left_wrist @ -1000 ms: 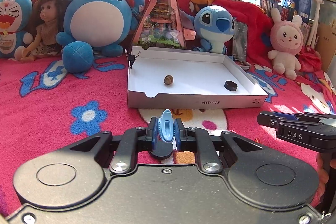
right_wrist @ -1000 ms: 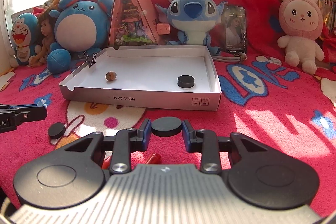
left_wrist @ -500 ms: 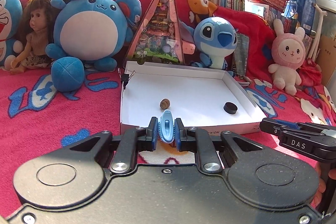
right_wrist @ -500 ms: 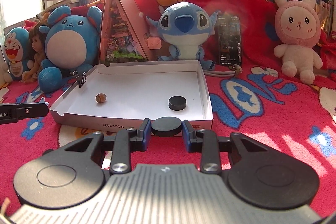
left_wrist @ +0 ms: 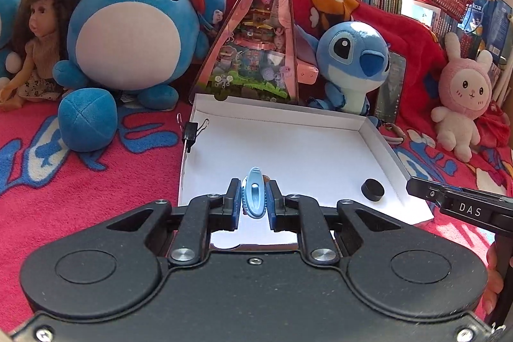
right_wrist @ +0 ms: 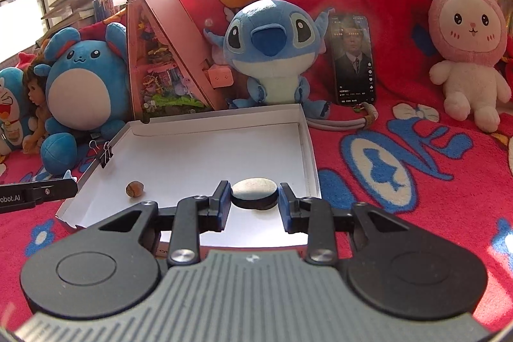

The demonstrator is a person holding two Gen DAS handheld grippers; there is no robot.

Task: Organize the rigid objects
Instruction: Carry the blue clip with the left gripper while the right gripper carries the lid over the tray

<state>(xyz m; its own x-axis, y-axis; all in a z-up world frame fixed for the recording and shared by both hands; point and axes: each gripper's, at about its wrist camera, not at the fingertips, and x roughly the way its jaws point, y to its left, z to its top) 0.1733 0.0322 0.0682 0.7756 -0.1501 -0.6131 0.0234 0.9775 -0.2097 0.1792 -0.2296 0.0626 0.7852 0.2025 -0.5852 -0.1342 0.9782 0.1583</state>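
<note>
My left gripper (left_wrist: 254, 201) is shut on a small blue clip-like piece (left_wrist: 255, 196) and holds it over the front part of the white cardboard tray (left_wrist: 288, 149). A black disc (left_wrist: 372, 189) lies in the tray at the right. My right gripper (right_wrist: 255, 201) is shut on another black disc (right_wrist: 255, 194) and holds it over the tray's (right_wrist: 179, 162) front right part. A small brown nut (right_wrist: 134, 188) lies in the tray at the left. The left gripper shows at the left edge of the right wrist view (right_wrist: 38, 196).
A black binder clip (left_wrist: 191, 132) grips the tray's left wall. Plush toys, a doll and a pink triangular toy house (left_wrist: 256, 53) stand behind the tray. A phone (right_wrist: 352, 60) leans at the back right. The tray lies on a red patterned blanket (right_wrist: 400, 165).
Both grippers have moved forward, from above the blanket in front of the tray to over its front part, each still holding its object.
</note>
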